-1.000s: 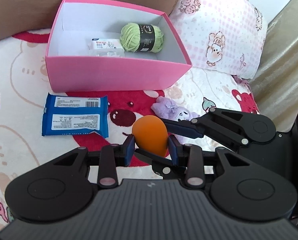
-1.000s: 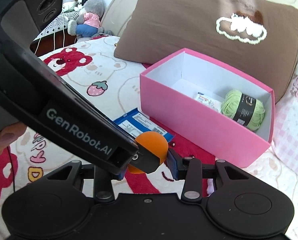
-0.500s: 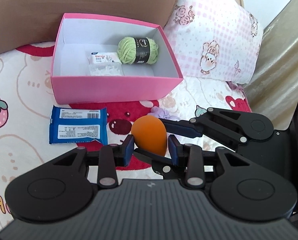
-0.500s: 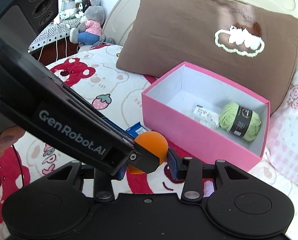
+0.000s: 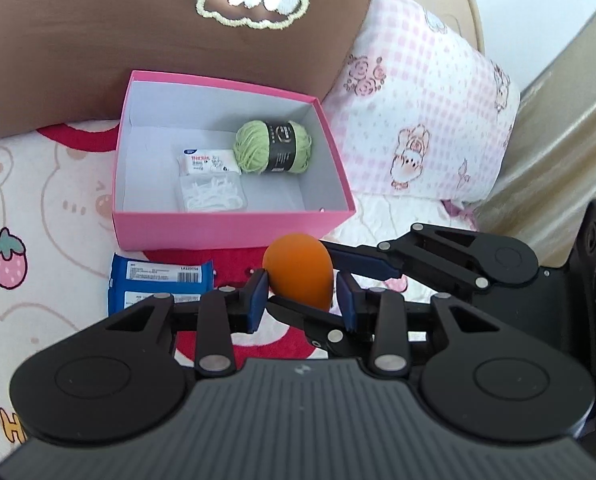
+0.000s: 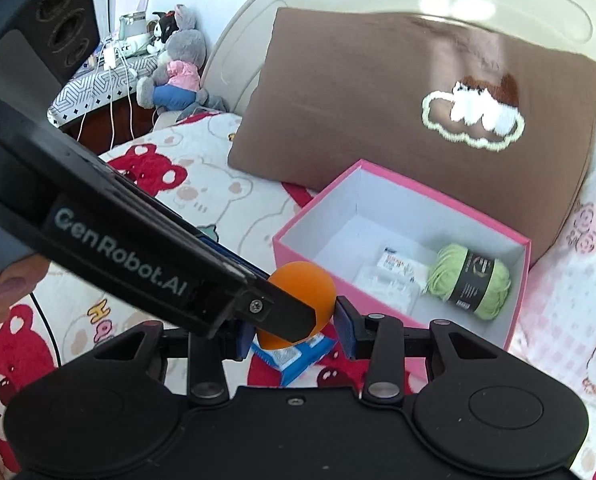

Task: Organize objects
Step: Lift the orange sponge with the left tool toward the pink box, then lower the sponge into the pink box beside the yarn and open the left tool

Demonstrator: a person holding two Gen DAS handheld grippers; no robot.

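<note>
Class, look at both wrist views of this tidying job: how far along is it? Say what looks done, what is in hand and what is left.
Done: the green yarn ball and two small white packets lie inside the pink box. In hand: the orange egg-shaped sponge sits between the jaws of both the left gripper and the right gripper, off the bed. Left: the sponge is not yet boxed, and the blue packet lies on the bedspread outside it.

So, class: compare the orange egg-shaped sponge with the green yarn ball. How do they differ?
The orange sponge is smooth and plain; the green yarn ball is stringy with a black label band. The sponge is gripped between both grippers, outside the pink box; the yarn lies inside it. Both are rounded and soft-looking.
</note>
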